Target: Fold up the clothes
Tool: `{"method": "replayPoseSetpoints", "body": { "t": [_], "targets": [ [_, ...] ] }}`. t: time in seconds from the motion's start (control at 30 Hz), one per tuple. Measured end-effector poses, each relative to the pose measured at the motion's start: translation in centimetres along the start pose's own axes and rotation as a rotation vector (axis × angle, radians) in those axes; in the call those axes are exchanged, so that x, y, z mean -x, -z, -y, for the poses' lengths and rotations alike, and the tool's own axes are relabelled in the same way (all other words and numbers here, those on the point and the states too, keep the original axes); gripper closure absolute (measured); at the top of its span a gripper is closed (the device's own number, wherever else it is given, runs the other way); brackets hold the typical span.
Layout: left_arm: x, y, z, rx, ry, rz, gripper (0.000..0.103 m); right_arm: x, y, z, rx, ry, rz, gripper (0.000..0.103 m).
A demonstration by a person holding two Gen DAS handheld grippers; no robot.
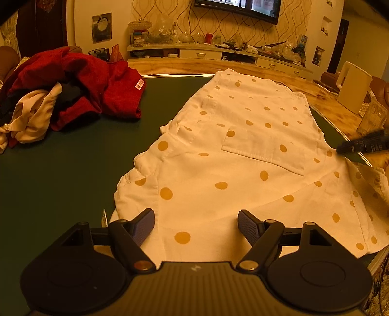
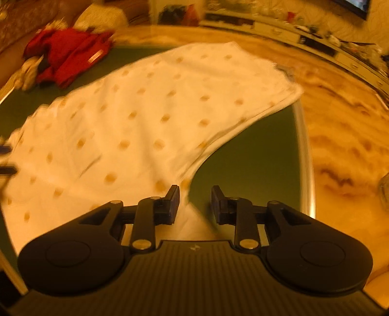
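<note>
Where creased, soft dotted shirt (image 1: 243,150)

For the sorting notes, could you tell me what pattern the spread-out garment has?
The garment is white with yellow-orange polka dots, clearest in the left wrist view.

Warm yellow light; patterned wallpaper (image 1: 218,26) on the far wall, television (image 1: 238,8) above a cluttered low cabinet (image 1: 218,52), marble floor (image 2: 340,109).

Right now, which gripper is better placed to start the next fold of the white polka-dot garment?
Right, probably. The right gripper straddles the hem edge of the white polka-dot garment, jaws apart, cloth between. The left gripper hangs wide open above flat fabric, no edge between its fingers.
</note>
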State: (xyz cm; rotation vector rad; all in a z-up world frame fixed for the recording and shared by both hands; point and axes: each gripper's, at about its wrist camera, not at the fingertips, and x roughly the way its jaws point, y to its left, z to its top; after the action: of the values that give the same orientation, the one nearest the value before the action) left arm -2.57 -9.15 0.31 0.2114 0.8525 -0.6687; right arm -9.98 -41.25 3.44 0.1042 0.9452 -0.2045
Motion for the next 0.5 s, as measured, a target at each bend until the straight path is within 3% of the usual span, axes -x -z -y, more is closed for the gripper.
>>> {"method": "replayPoseSetpoints", "body": {
  "t": [0.13,0.37,0.5],
  "targets": [
    [0.0,0.2,0.2,-0.015,-0.002,0.005,0.02,-1.5,-3.8,3.5,-0.076,0.057,0.051,0.069],
    [0.0,0.2,-0.1,0.007,0.016,0.008,0.018,-7.9,-11.4,11.9,-0.332,0.052,0.084,0.069],
    [0.1,0.3,-0.2,0.006,0.024,0.013,0.017,-11.0,-13.4,14.0,-0.352,0.058,0.077,0.069]
  ]
}}
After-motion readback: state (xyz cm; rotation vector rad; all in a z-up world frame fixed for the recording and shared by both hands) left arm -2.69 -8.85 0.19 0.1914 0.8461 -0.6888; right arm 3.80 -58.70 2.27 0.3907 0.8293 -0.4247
